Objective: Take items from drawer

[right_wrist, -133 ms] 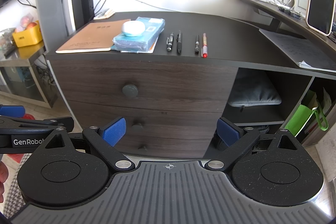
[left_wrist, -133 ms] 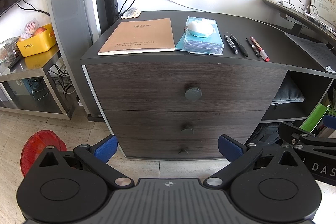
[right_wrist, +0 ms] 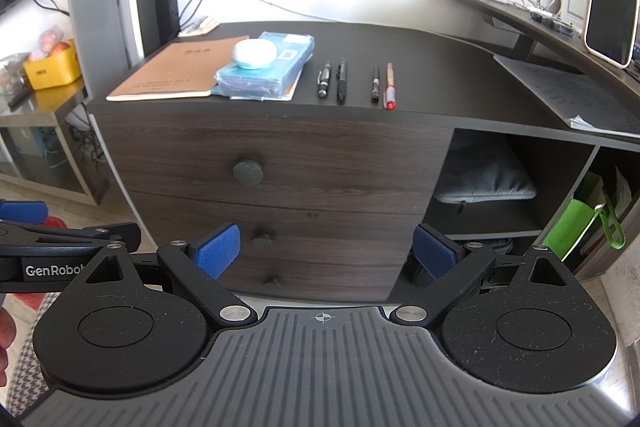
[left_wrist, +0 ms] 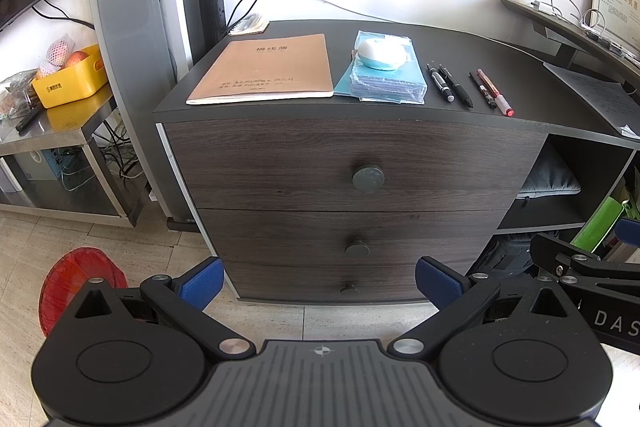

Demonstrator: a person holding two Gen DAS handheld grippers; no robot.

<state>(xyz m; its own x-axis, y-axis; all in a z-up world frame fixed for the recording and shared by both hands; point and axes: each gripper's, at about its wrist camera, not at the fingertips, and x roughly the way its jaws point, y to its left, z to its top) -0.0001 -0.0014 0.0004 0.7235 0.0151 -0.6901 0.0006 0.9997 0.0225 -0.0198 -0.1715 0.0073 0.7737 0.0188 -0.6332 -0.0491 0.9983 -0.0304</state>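
Note:
A dark wood cabinet has three shut drawers; the top drawer [left_wrist: 320,163] carries a round grey knob [left_wrist: 368,178], also in the right wrist view [right_wrist: 248,172]. On the cabinet top lie a brown notebook [left_wrist: 264,73], a blue packet [left_wrist: 386,77] with a white-and-blue round object [left_wrist: 380,54] on it, and several pens [left_wrist: 468,89]. My left gripper [left_wrist: 316,281] is open and empty, held back from the drawers. My right gripper [right_wrist: 326,253] is open and empty, level with the lower drawers.
A steel side table [left_wrist: 60,143] with a yellow basket [left_wrist: 72,77] stands left. A red object [left_wrist: 80,287] lies on the floor. Open shelves at right hold a grey cushion [right_wrist: 484,183] and green folder [right_wrist: 572,227]. A phone [right_wrist: 610,11] stands on the right desk.

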